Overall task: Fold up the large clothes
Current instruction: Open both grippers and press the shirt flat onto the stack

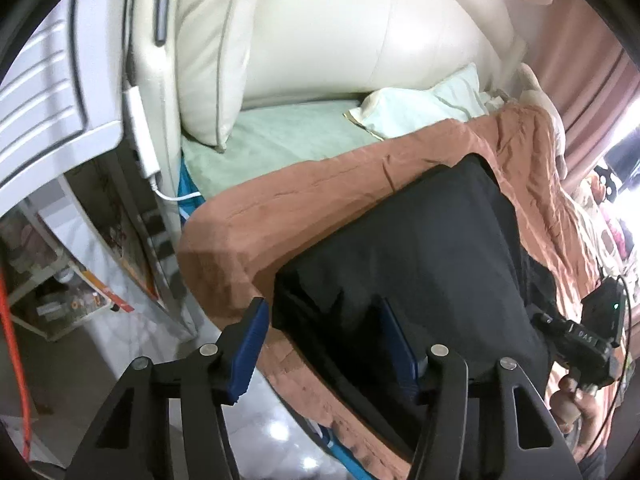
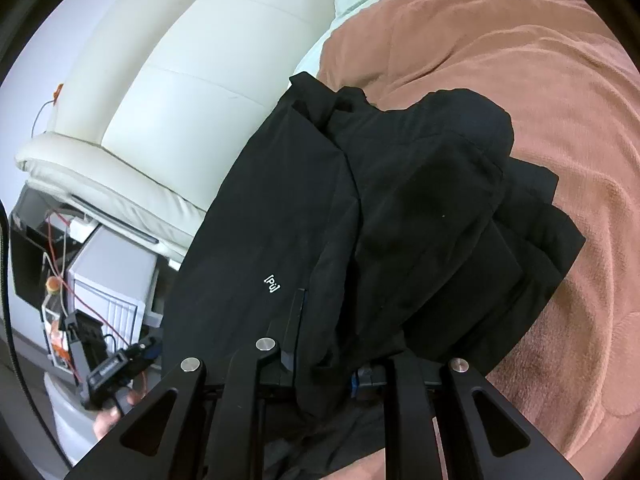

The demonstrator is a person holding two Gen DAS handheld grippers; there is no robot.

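A large black garment lies partly folded on a rust-brown blanket on the bed. My left gripper is open, its blue pads astride the garment's near left edge without pinching it. In the right wrist view the garment shows a small white logo and bunched layers at the right. My right gripper has the black cloth draped between and over its fingers; its far finger is hidden. The other hand-held gripper shows at the left wrist view's right edge and in the right wrist view at lower left.
A cream padded headboard stands behind the bed, with a pale green sheet and pillow. A white charger and cable hang at the left. A white bedside cabinet and cluttered shelves stand beside the bed.
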